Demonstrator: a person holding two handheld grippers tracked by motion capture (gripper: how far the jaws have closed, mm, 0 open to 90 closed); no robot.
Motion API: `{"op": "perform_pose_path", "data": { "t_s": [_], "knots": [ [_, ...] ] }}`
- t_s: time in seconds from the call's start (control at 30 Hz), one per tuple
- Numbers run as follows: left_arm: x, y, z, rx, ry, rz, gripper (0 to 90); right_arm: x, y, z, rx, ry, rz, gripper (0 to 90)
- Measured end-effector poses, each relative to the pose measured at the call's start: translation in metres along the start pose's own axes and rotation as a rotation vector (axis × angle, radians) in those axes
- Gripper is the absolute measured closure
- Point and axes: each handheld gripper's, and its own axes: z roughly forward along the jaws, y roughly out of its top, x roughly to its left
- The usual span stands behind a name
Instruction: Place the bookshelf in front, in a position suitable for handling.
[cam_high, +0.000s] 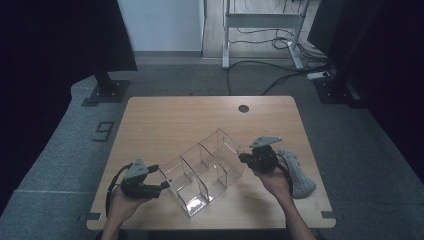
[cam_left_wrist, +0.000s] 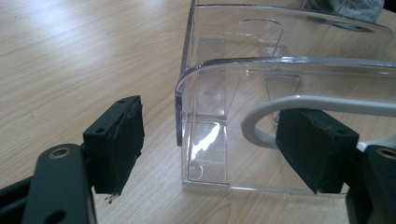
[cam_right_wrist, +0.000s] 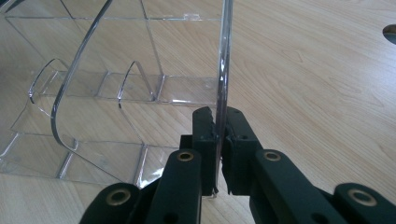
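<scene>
A clear acrylic organizer (cam_high: 205, 167) with several compartments stands slantwise on the wooden table (cam_high: 175, 115). My left gripper (cam_high: 162, 177) is at its near left end. In the left gripper view my left gripper (cam_left_wrist: 215, 149) is open, and the organizer's end wall (cam_left_wrist: 180, 116) stands between the pads without touching either. My right gripper (cam_high: 242, 159) is at the organizer's right end. In the right gripper view my right gripper (cam_right_wrist: 220, 140) is shut on the thin upright clear wall (cam_right_wrist: 223, 70), with both pads pressed against it.
A grey textured object (cam_high: 299, 175) lies on the table just right of my right hand. A round cable hole (cam_high: 243, 108) sits near the table's far edge. Beyond the table are desk legs, cables and a dark stand base on the floor.
</scene>
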Motion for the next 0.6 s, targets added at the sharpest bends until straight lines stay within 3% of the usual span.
{"op": "perform_pose_path", "data": {
  "t_s": [0.3,0.6],
  "knots": [
    [0.0003,-0.0002,-0.0006,-0.007,-0.029,0.018,31.0,-0.0002,0.0002,0.0004,-0.002,0.008,0.003,83.2],
    [-0.0018,-0.0027,0.0061,-0.03,-0.013,0.026,33.1,-0.0007,-0.0001,0.0004,-0.001,0.013,0.004,82.9]
  ]
}}
